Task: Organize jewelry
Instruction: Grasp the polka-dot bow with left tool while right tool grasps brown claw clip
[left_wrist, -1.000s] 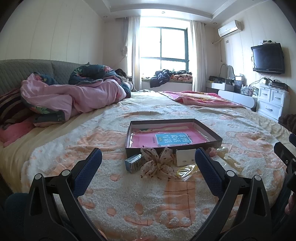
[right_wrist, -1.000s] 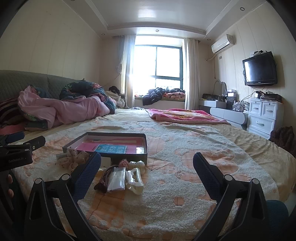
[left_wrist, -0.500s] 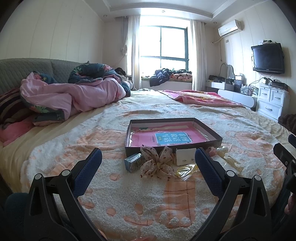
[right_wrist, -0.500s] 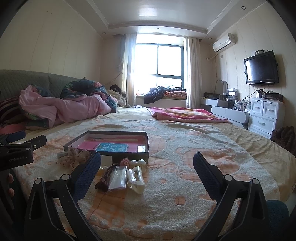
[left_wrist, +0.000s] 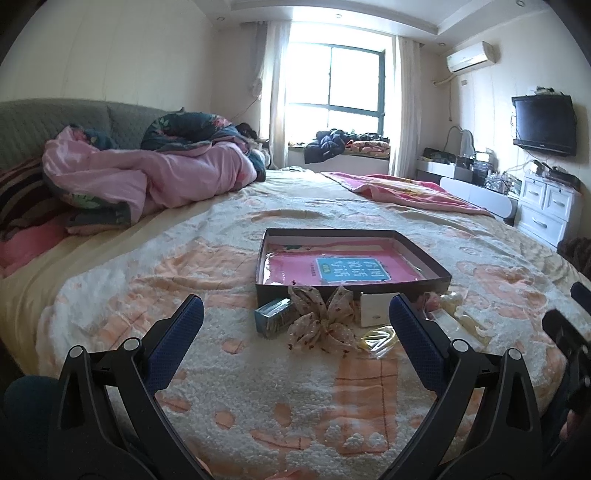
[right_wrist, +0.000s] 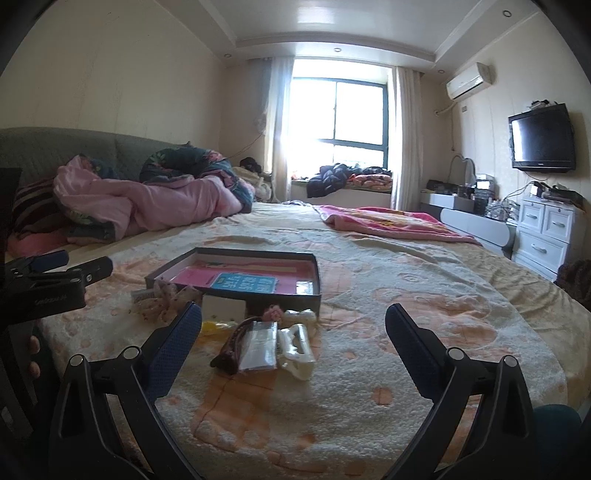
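A dark shallow box (left_wrist: 424, 254) with a pink and blue card inside lies on the bed; it also shows in the right wrist view (right_wrist: 310, 291). In front of it lie a dotted fabric bow (left_wrist: 321, 325), a small teal box (left_wrist: 275, 318), a white card (left_wrist: 375, 314), a clear packet (right_wrist: 258, 345), a cream hair clip (right_wrist: 297, 345) and a dark band (right_wrist: 231, 347). My left gripper (left_wrist: 295, 325) is open and empty, held short of the bow. My right gripper (right_wrist: 293, 332) is open and empty, held short of the packet and clip.
The bed has a fluffy cream and orange blanket (left_wrist: 258, 387). A pink quilt heap (left_wrist: 147, 177) lies at the far left, a pink blanket (right_wrist: 388, 221) at the far right. White drawers (right_wrist: 550, 232) and a wall TV (right_wrist: 541, 138) stand on the right.
The right wrist view has shifted slightly nearer the items and a little to the right. The left gripper has barely moved. Both grippers stay open.
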